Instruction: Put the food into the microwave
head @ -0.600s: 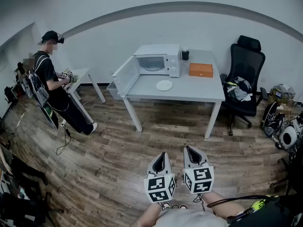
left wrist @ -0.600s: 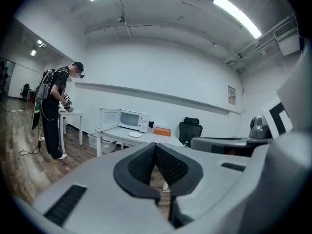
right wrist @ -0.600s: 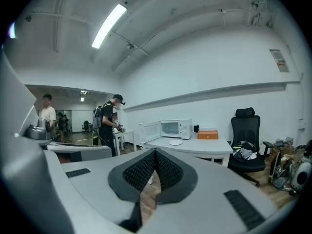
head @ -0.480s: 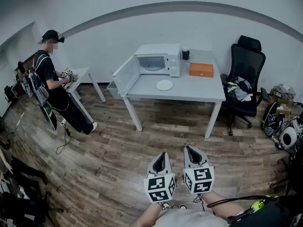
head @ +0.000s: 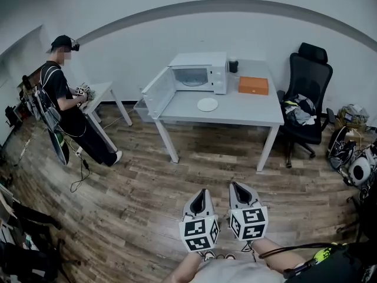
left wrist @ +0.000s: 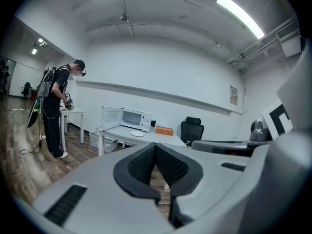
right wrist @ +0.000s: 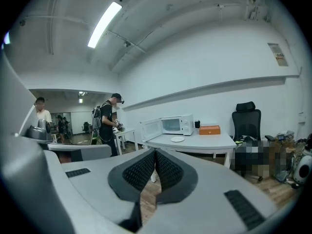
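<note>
Shift since half a second ago: slight. The white table (head: 235, 108), the microwave (head: 197, 72) and the office chair (head: 309, 93) sit a touch further right and higher in the head view; nothing on the table has moved relative to the rest. Both grippers keep the same spot low in that view.

Left gripper (head: 202, 191) and right gripper (head: 235, 184) are held side by side close to the person's body, near each other but not touching, tips pointing forward toward the table, marker cubes facing up. They are well apart from the table, over wood floor.

Left gripper (left wrist: 156, 152): pads pressed together, nothing between them. Right gripper (right wrist: 155, 155): same, pads meeting, empty.

Microwave stands at the table's far left corner, door (head: 159, 92) swung open to the left. White plate (head: 207, 104) lies on the table just in front of the microwave; whether food is on it is too small to tell. Orange box (head: 253, 85) sits right of the microwave, dark cup (head: 233, 66) behind it.

Another person (head: 65, 99) stands at a small table (head: 103, 90) far left.
</note>
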`<state>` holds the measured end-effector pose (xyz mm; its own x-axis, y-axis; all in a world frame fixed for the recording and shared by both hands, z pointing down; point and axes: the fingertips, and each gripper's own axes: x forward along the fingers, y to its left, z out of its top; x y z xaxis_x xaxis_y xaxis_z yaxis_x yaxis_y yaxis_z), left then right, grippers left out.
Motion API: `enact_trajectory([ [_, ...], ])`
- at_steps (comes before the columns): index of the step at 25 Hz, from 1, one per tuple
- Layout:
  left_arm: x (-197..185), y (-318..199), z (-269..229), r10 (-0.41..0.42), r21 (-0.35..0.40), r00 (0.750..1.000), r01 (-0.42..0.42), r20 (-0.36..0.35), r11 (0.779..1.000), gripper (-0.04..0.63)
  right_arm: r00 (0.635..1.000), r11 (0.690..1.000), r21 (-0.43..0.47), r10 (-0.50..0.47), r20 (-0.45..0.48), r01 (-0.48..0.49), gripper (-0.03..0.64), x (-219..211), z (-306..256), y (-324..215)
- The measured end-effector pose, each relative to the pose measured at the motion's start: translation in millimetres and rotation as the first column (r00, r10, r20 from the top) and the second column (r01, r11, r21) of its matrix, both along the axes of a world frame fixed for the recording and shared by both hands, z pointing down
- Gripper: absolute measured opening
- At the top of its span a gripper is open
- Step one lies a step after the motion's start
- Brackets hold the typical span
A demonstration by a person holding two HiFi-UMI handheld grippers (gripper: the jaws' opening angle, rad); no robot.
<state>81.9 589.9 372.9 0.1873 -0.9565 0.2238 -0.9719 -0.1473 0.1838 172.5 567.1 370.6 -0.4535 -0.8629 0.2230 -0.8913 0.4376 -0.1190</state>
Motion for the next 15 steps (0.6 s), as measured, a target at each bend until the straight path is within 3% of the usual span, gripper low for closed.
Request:
enact_trajectory([
  [15, -74, -36, 18, 0.025, -0.028, 1.0, -0.025, -0.013, 0.999, 0.002, 0.998, 0.997, -0.05, 0.063, 0.012, -0.062, 0.017, -58, 18, -31],
])
